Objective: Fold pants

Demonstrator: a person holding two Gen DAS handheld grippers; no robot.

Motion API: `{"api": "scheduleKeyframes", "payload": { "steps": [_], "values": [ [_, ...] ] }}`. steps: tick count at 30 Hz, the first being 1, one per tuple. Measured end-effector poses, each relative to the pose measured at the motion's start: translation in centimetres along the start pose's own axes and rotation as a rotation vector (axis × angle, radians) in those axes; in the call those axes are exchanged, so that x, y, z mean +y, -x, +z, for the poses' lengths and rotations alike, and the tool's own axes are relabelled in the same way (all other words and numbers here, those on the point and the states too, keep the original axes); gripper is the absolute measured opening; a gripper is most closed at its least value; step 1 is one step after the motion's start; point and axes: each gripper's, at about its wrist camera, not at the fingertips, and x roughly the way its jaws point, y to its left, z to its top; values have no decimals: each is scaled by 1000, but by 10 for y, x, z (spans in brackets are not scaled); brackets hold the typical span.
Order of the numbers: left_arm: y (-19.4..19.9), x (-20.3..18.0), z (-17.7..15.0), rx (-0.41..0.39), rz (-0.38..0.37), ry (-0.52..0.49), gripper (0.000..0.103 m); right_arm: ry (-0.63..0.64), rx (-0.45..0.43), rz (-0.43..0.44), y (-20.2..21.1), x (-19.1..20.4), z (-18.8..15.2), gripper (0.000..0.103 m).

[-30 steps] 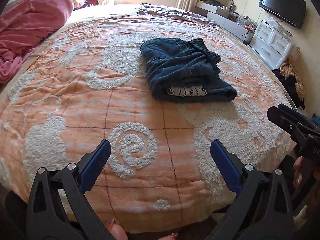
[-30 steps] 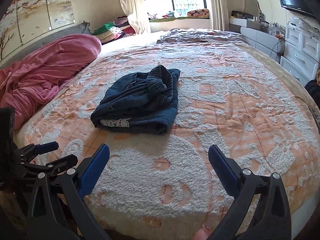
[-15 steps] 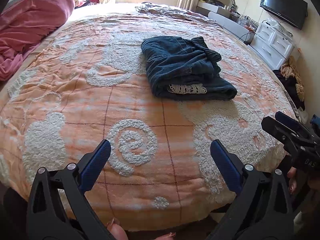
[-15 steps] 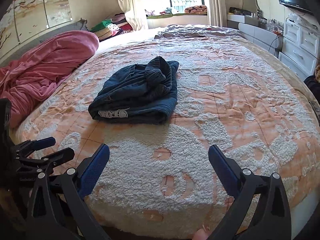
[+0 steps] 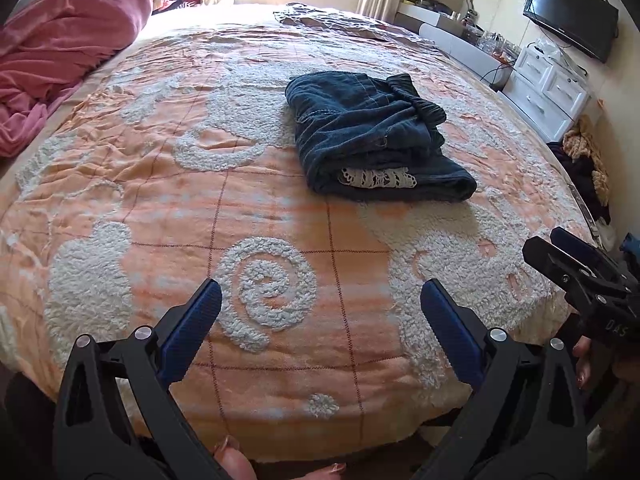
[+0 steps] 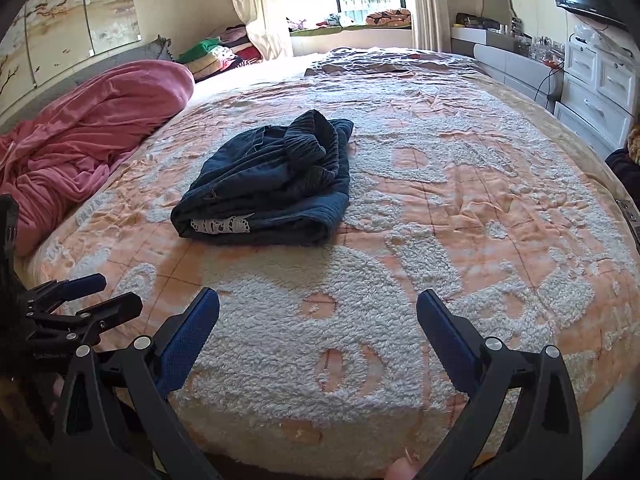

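Note:
Dark blue pants [image 5: 372, 140] [image 6: 272, 184] lie folded in a compact bundle on the orange and white bedspread [image 5: 240, 216] [image 6: 440, 208], a strip of white lace showing at the near fold. My left gripper [image 5: 320, 300] stands open near the bed's front edge, well short of the pants, holding nothing. Open and empty too, my right gripper [image 6: 318, 310] hovers by the front edge, with the pants ahead and to its left. In each wrist view the other gripper shows at the side: the right gripper [image 5: 576, 264], the left gripper [image 6: 80, 296].
A pink blanket [image 5: 60, 48] [image 6: 88, 140] is heaped along the left side of the bed. White drawers [image 5: 548, 88] and a wall TV [image 5: 572, 12] stand at the right, with clothes [image 5: 588, 160] piled on the floor beside the bed.
Both grippers have drawn slightly back and lower toward the bed's front edge. The folded pants have not moved.

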Motion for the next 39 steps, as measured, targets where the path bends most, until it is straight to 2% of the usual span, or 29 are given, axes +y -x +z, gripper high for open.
{"api": "scheduleKeyframes", "payload": {
  "steps": [39],
  "values": [
    [-1,1,-2,26,-2,29,94,15,3,-22,-3,-2,-1,99]
  ]
}}
